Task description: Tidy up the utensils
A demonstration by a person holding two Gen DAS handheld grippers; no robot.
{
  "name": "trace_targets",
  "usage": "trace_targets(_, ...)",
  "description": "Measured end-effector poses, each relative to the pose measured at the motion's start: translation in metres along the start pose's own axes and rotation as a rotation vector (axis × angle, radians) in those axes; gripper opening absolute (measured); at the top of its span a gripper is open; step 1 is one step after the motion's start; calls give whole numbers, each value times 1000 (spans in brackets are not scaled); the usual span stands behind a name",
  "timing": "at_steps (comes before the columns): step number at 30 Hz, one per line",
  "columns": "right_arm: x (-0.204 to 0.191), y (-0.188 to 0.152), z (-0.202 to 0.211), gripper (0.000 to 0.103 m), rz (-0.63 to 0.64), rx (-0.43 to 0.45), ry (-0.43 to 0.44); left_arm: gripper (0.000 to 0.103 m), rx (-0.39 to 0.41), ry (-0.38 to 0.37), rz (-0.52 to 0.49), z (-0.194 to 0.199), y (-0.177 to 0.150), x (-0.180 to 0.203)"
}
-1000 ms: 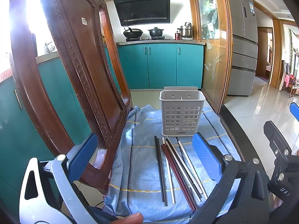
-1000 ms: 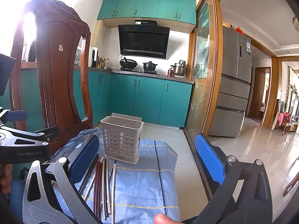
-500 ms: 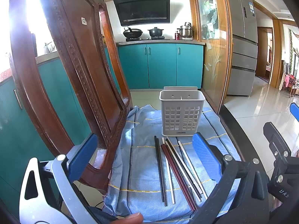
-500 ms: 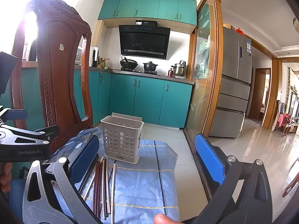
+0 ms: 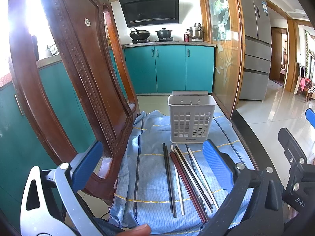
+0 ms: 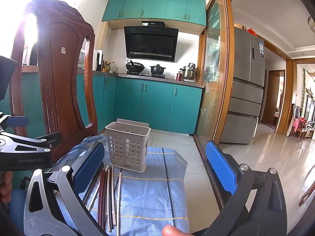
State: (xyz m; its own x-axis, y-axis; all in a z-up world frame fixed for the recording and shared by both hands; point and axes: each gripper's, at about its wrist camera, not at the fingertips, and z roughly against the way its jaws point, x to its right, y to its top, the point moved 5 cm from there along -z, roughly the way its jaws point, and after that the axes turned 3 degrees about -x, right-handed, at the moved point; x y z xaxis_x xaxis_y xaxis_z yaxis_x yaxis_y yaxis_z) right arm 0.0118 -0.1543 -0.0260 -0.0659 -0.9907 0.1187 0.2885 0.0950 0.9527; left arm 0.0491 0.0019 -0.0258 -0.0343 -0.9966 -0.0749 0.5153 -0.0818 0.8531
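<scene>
Several chopsticks (image 5: 185, 179) (image 6: 107, 192), black, white and dark red, lie side by side on a blue cloth (image 5: 145, 177) (image 6: 153, 192). Behind them stands an empty grey perforated utensil holder (image 5: 190, 120) (image 6: 128, 147), upright on the cloth. My left gripper (image 5: 152, 169) hovers open above the near end of the chopsticks, nothing between its blue pads. My right gripper (image 6: 155, 169) is also open and holds nothing, a little right of the chopsticks; its left finger (image 6: 89, 169) overlaps their far ends in view. The right gripper's body shows at the left wrist view's right edge.
A carved dark wooden chair back (image 5: 78, 82) (image 6: 59, 82) rises close on the left of the cloth. The table's dark edge (image 5: 250, 137) runs along the right, with tiled floor beyond. Teal kitchen cabinets (image 5: 169, 68) and a fridge (image 6: 248, 86) stand far behind.
</scene>
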Motion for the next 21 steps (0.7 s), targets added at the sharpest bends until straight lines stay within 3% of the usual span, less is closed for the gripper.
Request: trace_targets(21,6,-4,-4,100,-4,-10,1,100,-21,4,-11,-8,-2,6)
